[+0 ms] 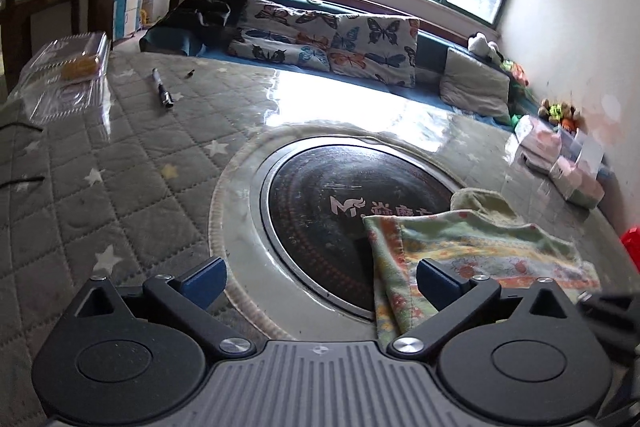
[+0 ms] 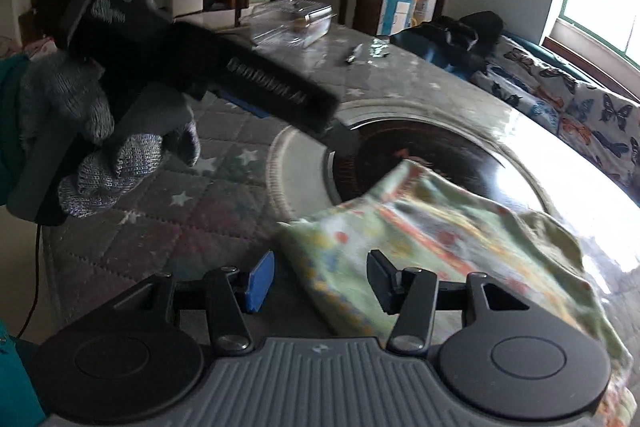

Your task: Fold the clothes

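A folded green cloth with orange and yellow flower print (image 1: 472, 247) lies on the table, partly over the round black cooktop (image 1: 340, 211). My left gripper (image 1: 320, 281) is open, just above the cloth's near left corner, its right finger over the fabric. In the right wrist view the cloth (image 2: 420, 243) lies right in front of my right gripper (image 2: 320, 281), which is open with the cloth's near edge between its fingers. The other handheld gripper (image 2: 200, 67) in a grey gloved hand hovers at upper left.
The table has a grey quilted star cover (image 1: 100, 167). A clear plastic box (image 1: 68, 67) and a marker (image 1: 162, 91) lie at the far left. Tissue packs and boxes (image 1: 560, 155) sit at the right edge. A butterfly-print cushion (image 1: 332, 43) lies on the bench behind.
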The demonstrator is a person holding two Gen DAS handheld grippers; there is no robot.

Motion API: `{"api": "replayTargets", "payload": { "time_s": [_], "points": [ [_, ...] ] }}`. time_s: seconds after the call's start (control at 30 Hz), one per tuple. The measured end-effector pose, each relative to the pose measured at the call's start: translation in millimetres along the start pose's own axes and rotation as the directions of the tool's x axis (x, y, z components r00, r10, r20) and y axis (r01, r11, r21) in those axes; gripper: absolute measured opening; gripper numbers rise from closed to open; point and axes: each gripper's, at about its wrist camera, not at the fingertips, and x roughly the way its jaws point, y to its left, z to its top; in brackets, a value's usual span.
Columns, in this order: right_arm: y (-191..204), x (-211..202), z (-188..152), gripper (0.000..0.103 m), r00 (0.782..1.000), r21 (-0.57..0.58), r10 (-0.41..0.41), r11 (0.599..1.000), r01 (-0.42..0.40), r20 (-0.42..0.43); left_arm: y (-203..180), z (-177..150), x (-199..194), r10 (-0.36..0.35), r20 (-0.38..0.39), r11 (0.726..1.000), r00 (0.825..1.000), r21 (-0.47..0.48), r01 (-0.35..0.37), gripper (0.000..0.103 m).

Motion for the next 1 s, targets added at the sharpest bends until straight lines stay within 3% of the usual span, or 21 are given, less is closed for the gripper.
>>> {"api": "replayTargets", "payload": {
  "time_s": [0.2,0.33,0.4,0.77,0.87,1.0],
  "points": [
    [12.4,18.9,1.4,0.045,0.999,-0.028,-0.027,0.999,0.027,-0.028,5.5,-1.7,-1.9,-0.061,-0.019,0.996,0.998,-0.066,0.06,0.103],
    [10.1,18.5,2.5,0.024,0.998,-0.01,-0.057,0.998,0.057,-0.023,4.7,-2.4,1.2,-0.101,-0.042,0.99,0.994,-0.106,0.096,0.103],
    [-1.2,15.9,4.6,0.016,0.999,0.05,-0.031,0.998,0.031,-0.013,4.2,-2.5,4.6,-0.129,-0.057,0.983,0.99,-0.139,0.12,0.103],
    [-41.2,-29.5,5.6,0.01,0.993,0.24,0.037,0.969,-0.062,0.108,-10.2,4.0,34.7,-0.276,-0.147,0.907,0.95,-0.366,0.207,0.099],
    [-46.3,-39.5,1.8,0.01,0.99,0.248,0.043,0.966,-0.075,0.132,-19.1,4.9,44.8,-0.299,-0.165,0.894,0.94,-0.393,0.215,0.092],
    [-48.1,-45.9,-4.5,0.01,0.988,0.248,0.066,0.963,-0.1,0.143,-24.7,1.5,59.9,-0.327,-0.192,0.873,0.925,-0.437,0.218,0.07]
  ]
}}
